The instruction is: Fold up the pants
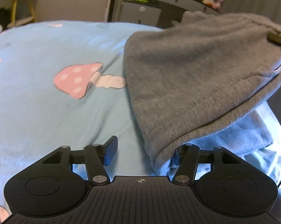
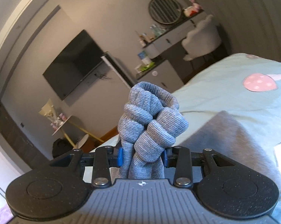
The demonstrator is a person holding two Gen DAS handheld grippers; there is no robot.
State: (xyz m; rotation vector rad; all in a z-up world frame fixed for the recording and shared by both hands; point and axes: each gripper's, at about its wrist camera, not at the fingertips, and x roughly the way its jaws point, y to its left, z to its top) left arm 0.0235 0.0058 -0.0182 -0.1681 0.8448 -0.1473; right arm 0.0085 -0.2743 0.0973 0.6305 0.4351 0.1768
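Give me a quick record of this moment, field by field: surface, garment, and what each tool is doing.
surface: bed with light blue sheet, pink mushroom print
garment: grey pants, one end lifted off the sheet, the other draped down toward the left tool
right tool: shut on a bunched ribbed band of the pants, held above the bed
left tool: open, one blue pad bare, the other hidden under the pants' hem; no grip visible
fold status: not yet folded flat

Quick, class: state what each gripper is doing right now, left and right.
Left gripper: open, grey pants draped over one finger, nothing clamped.
Right gripper: closed on the pants' bunched ribbed cuff.
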